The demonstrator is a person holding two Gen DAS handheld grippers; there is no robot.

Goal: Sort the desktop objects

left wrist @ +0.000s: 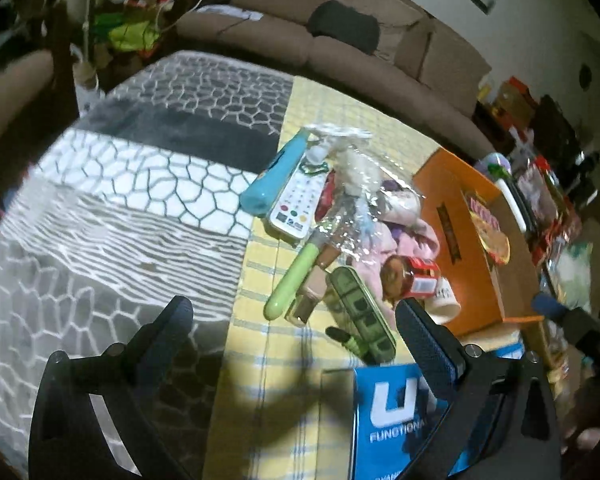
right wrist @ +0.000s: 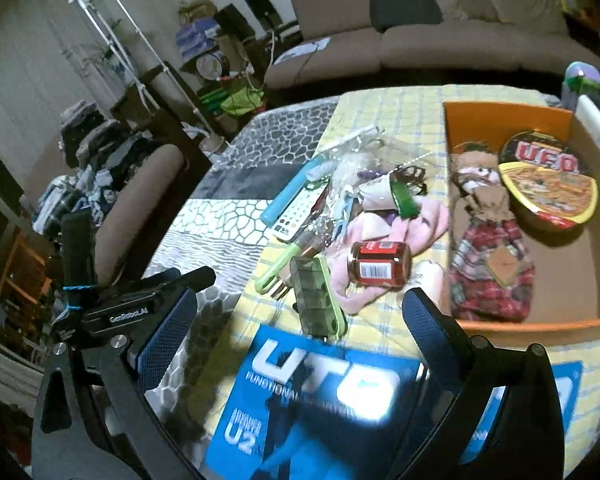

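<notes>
A heap of small things lies on the yellow checked cloth of the bench (right wrist: 384,108). A blue case (right wrist: 288,196) lies slantwise at the far left, touching a white remote (right wrist: 296,216) with coloured buttons. Crinkled clear plastic (right wrist: 352,168) covers the middle of the heap. A light green handle (right wrist: 278,264) points toward the camera beside a translucent green pill box (right wrist: 318,300). A red-labelled jar (right wrist: 380,266) lies on its side on pink cloth (right wrist: 424,220). To the right, an orange box (right wrist: 500,114) holds a rag doll (right wrist: 488,240) and a UFO noodle bowl (right wrist: 548,184). Nearest, a blue UTO packet (right wrist: 320,396) lies flat.
</notes>
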